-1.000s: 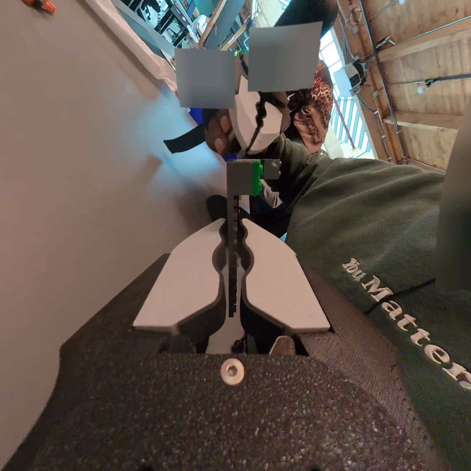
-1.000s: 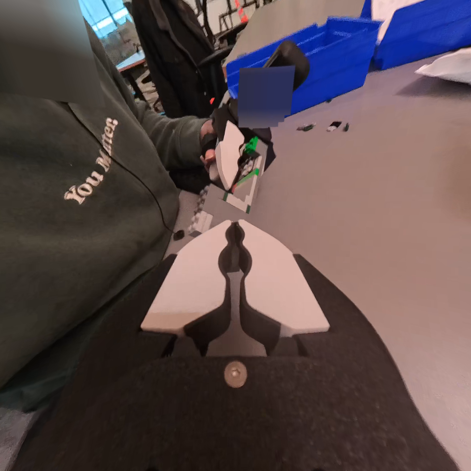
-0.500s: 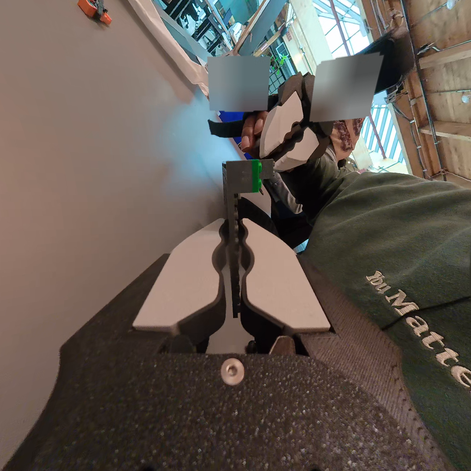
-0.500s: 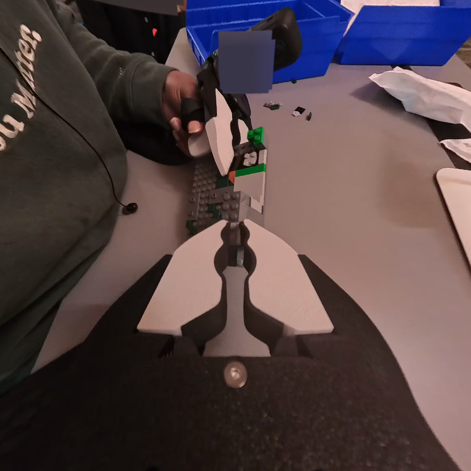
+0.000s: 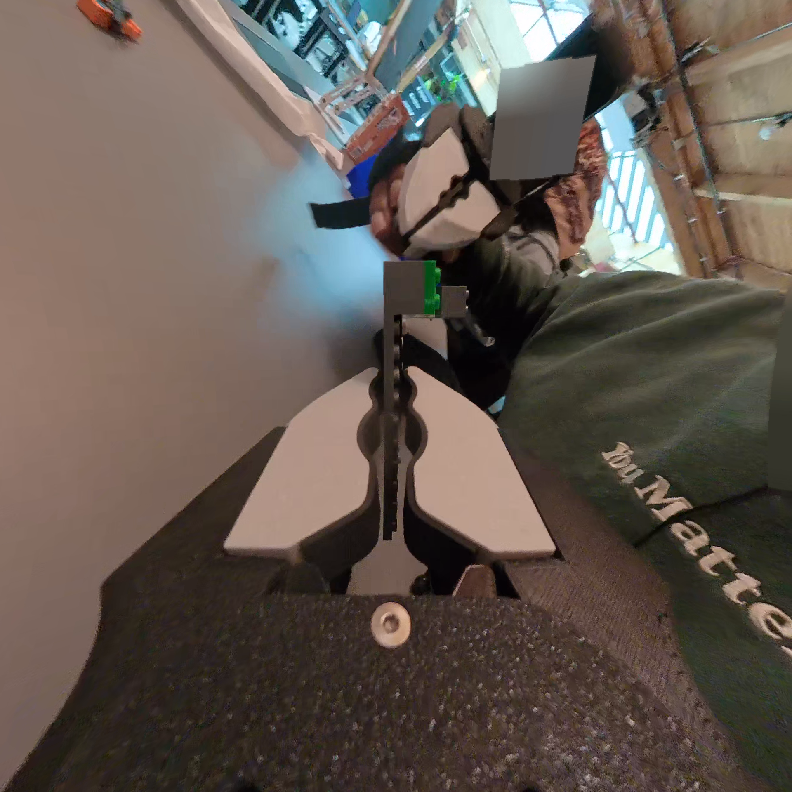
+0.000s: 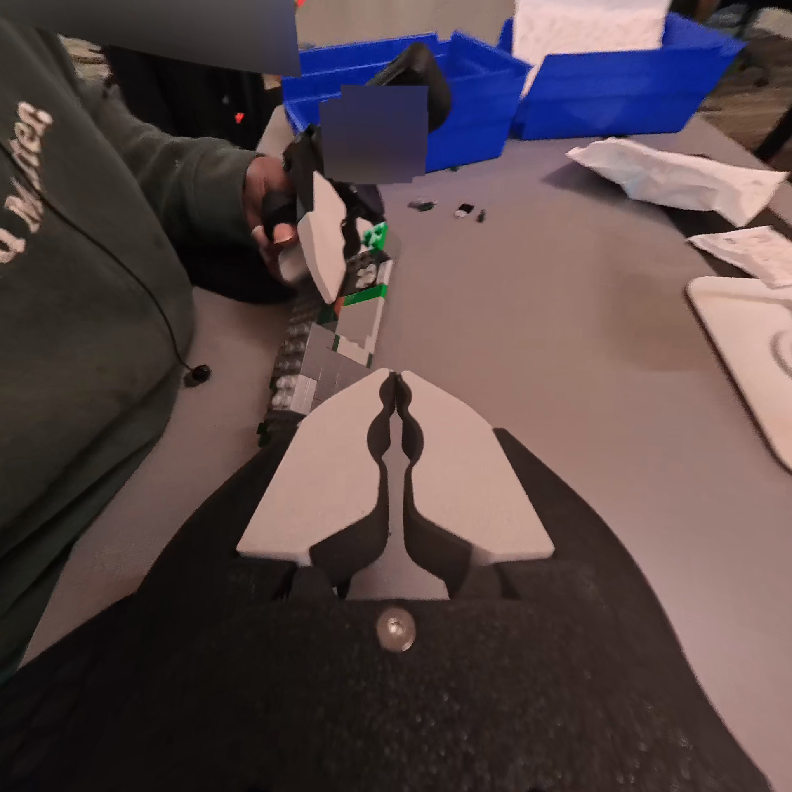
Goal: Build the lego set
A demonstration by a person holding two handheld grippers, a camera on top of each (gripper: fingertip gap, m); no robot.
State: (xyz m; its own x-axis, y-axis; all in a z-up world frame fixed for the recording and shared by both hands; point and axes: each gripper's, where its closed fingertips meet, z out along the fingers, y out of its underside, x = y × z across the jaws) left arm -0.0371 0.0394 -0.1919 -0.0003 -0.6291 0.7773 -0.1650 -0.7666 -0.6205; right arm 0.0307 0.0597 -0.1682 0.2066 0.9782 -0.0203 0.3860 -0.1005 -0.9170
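Note:
My left gripper (image 5: 392,373) is shut on the thin grey baseplate of the lego build (image 5: 405,287), seen edge-on, with a green brick (image 5: 432,287) and a small grey brick at its far end. The right wrist view shows the same build (image 6: 351,325) held tilted over the grey table (image 6: 535,343), with grey, white and green parts. My right gripper (image 6: 394,376) is shut with nothing between its fingers, its tips just short of the build's near edge. It also shows in the left wrist view (image 5: 405,235), beyond the build.
Blue bins (image 6: 621,94) stand at the table's back. A white bag (image 6: 668,180), a paper sheet (image 6: 750,253) and a white tray (image 6: 750,343) lie to the right. Small loose pieces (image 6: 465,210) lie behind the build. An orange piece (image 5: 109,21) lies far off. The person's green sleeve (image 6: 107,214) is on the left. My right fingertips sit around 9 centimetres from my left ones.
My right gripper swung around to the build's near edge, then drew back a little with its jaws fully shut. My left gripper kept its hold on the build.

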